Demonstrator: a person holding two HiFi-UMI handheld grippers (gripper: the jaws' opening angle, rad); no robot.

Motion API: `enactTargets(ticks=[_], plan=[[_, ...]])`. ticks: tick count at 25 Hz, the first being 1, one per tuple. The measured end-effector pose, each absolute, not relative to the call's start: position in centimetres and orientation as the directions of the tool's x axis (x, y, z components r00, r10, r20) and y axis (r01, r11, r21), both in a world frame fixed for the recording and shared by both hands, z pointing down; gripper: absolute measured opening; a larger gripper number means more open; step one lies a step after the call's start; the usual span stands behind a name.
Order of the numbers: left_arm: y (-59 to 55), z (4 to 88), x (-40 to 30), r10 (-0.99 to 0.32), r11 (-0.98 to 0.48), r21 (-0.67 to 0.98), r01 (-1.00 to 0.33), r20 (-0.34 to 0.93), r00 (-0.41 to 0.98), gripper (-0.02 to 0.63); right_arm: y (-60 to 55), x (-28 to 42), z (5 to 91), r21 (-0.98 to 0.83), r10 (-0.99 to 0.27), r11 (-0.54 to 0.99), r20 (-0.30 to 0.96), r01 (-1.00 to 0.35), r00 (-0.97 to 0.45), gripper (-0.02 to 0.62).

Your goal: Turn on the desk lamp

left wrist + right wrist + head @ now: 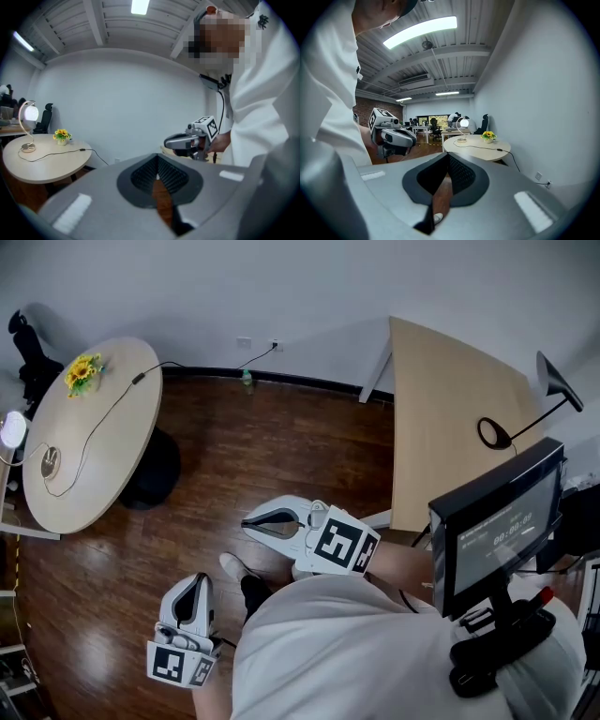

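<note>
The desk lamp [12, 430] stands at the far left edge of the round table [112, 456], its globe glowing white. It also shows lit in the left gripper view [29, 113] and, small and far off, in the right gripper view [464, 123]. Its cord [103, 418] runs across the table to a wall socket [274, 345]. My left gripper [199, 579] hangs shut and empty over the wooden floor, close to my body. My right gripper [247, 519] is shut and empty too, pointing left. Both are well short of the table. Each gripper sees the other: the right gripper [187, 140] and the left gripper [393, 136].
A small pot of sunflowers [83, 372] sits on the round table. A black office chair [28, 352] stands behind it. At the right is a wooden desk [450, 418] carrying a black lamp [555, 381]. A dark screen [497, 521] hangs at my chest. A green bottle [247, 379] stands by the wall.
</note>
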State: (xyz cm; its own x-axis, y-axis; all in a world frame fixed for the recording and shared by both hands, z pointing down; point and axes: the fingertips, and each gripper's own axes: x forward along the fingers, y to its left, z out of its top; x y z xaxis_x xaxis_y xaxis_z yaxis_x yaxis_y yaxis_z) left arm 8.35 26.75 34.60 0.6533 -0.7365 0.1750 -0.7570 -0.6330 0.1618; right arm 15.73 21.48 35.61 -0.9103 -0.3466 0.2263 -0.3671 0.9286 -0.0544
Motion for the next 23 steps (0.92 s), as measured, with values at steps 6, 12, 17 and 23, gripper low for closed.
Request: enactTargets(ticks=[6,12,17,23], plan=[[26.7,34.6,8.6,-0.725,-0.647,0.154,-0.747,0.18,0.665,0.018,21.6,16.1,35.5,-0.045,-0.359,0.925,0.222,-0.377,-0.907,0.005],[27.7,34.5,9.1,-0.727,-0.647,0.148,-0.748,0.177,0.663,0.018,22.5,16.5,35.6,-0.054,-0.354,0.926,0.221,-0.374,-0.909,0.003],[28.2,34.9,8.7,-0.731,-0.638,0.158,-0.753,0.181,0.658,0.018,22.9,16.0,35.6,-0.048,-0.348,0.929,0.222,-0.367,-0.911,0.005],[27.4,35.2,8.2,-0.733,-0.634,0.162,-0.756,0.186,0.654,0.018,22.2,15.6,36.1,-0.056,-0.343,0.929,0.233,-0.365,-0.91,0.005]])
